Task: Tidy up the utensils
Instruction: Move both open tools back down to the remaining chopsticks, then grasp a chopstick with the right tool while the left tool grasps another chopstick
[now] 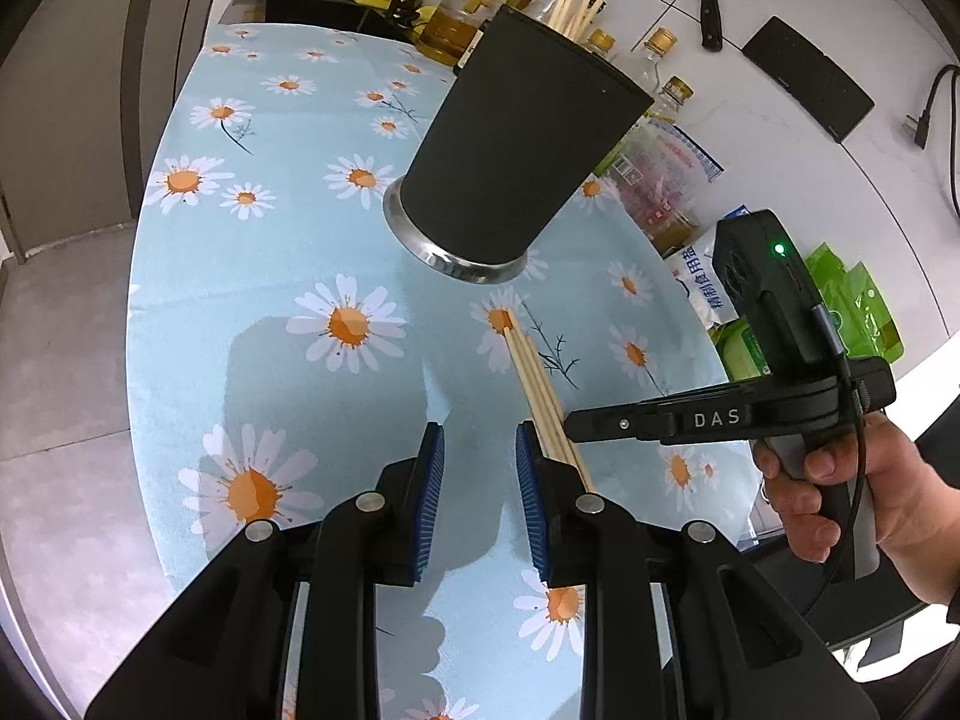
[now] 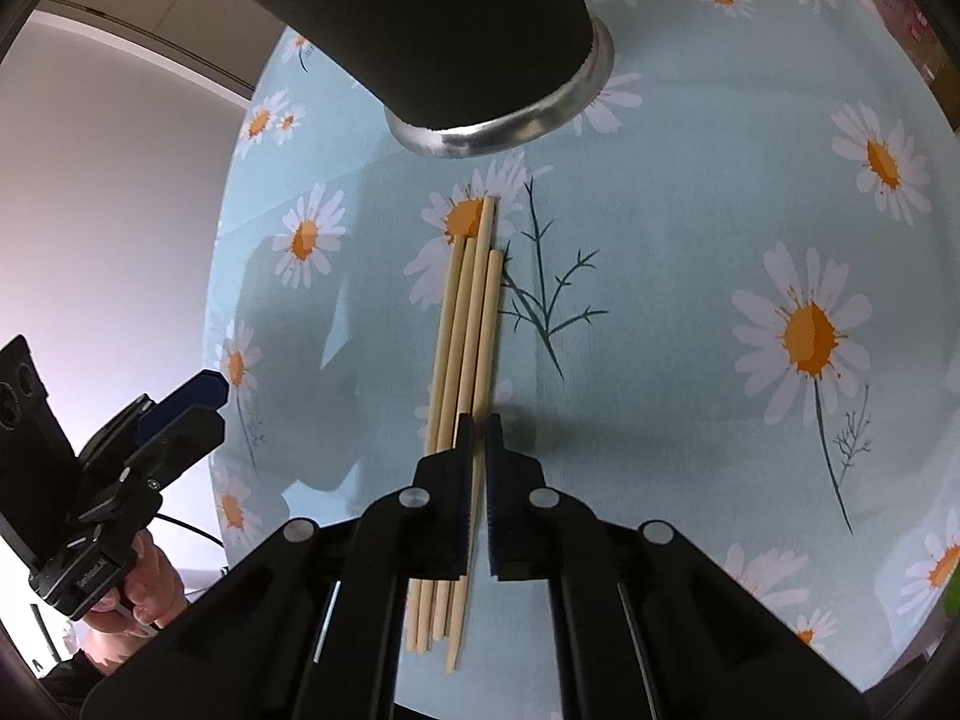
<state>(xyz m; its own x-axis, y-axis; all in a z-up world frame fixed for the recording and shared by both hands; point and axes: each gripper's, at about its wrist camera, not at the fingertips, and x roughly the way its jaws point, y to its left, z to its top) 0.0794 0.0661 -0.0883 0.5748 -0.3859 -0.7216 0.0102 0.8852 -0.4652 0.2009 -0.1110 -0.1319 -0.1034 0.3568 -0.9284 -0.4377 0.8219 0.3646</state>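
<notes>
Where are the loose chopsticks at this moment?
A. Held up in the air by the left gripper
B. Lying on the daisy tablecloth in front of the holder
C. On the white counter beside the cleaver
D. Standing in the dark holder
B: the chopsticks lie flat on the tablecloth, just short of the holder.
</notes>
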